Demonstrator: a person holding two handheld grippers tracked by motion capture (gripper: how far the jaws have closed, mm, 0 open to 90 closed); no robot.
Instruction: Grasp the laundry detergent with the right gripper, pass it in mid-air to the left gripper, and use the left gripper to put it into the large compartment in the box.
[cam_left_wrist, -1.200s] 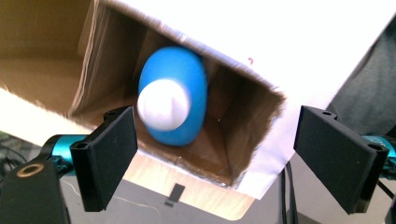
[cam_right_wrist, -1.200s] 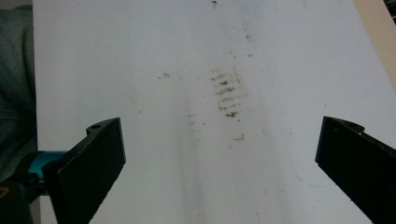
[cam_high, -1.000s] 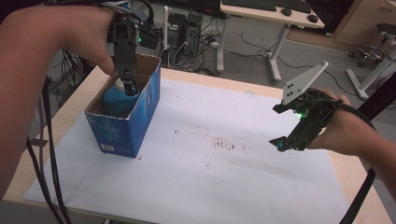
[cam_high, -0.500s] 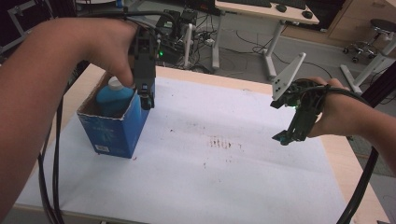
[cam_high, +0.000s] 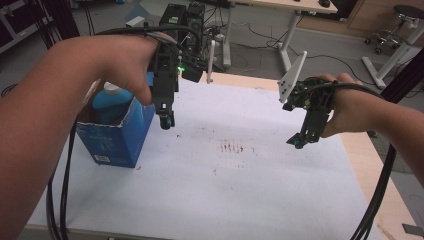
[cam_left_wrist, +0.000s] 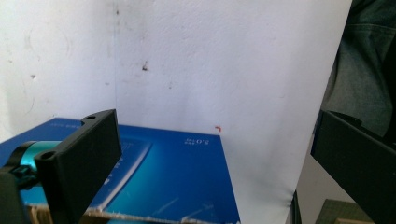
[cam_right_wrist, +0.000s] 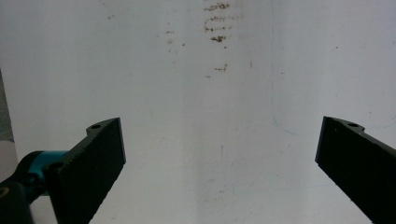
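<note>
An open blue carton (cam_high: 115, 137) stands at the left of the white sheet (cam_high: 240, 190), with a blue bottle (cam_high: 111, 100) with a pale cap upright inside it. My left gripper (cam_high: 166, 120) points down just past the carton's right wall. Its jaws have just been opening and stand wide with nothing between them. In the left gripper view the carton's blue side (cam_left_wrist: 173, 177) lies below the left gripper (cam_left_wrist: 212, 135). My right gripper (cam_high: 299, 142) hovers over the sheet's right part, tipped down. Its own view shows the right gripper (cam_right_wrist: 219, 140) open and empty above bare sheet.
Brown smudges (cam_high: 232, 147) mark the middle of the sheet. The wooden table edge (cam_high: 367, 155) shows at the right. A computer tower (cam_high: 182, 20), desk legs and a chair base stand on the floor behind. Cables hang from both grippers.
My left gripper has come out of the carton, away from the bottle, and moved right past the carton's wall. The right gripper has tipped from level to pointing down.
</note>
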